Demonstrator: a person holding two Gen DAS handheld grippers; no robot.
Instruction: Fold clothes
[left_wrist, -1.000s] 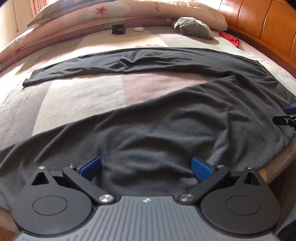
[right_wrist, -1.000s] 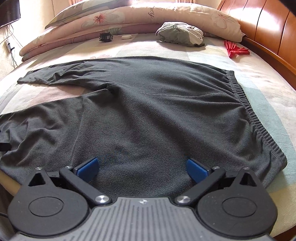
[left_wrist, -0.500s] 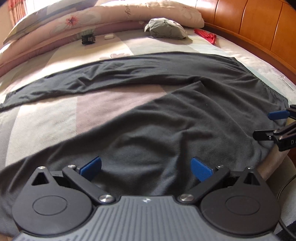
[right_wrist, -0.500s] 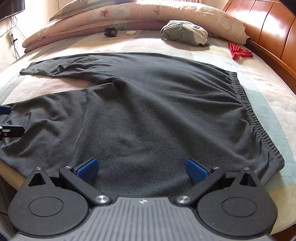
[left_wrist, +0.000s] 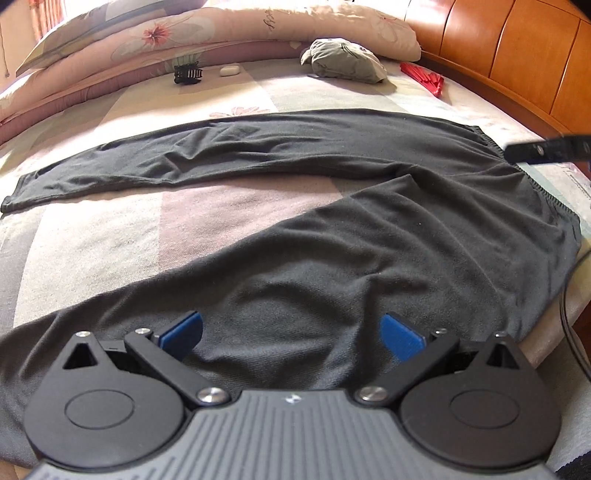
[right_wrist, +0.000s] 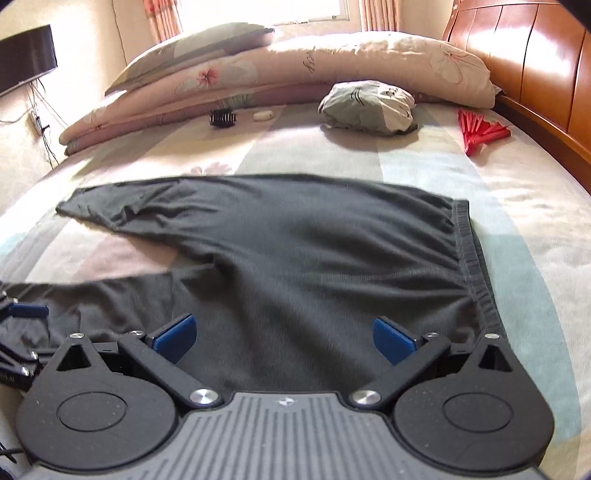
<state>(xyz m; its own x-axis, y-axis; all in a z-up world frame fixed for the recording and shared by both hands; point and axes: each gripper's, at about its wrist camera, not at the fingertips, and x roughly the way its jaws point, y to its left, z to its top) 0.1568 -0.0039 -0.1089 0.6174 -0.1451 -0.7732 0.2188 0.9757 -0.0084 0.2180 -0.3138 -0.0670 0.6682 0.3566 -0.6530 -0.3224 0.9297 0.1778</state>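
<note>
The right tongs (right_wrist: 282, 338) now sit farther over the dark trousers (right_wrist: 295, 258) than a second ago, nearer the waistband (right_wrist: 471, 254), so the bed's near edge no longer shows beneath them. From the left wrist view, the right tongs (left_wrist: 546, 149) appear higher, above the waistband corner instead of at the bed edge. The left tongs (left_wrist: 291, 334) now face more of the far trouser leg; from the right wrist view they (right_wrist: 26, 314) show larger at the left border.
</note>
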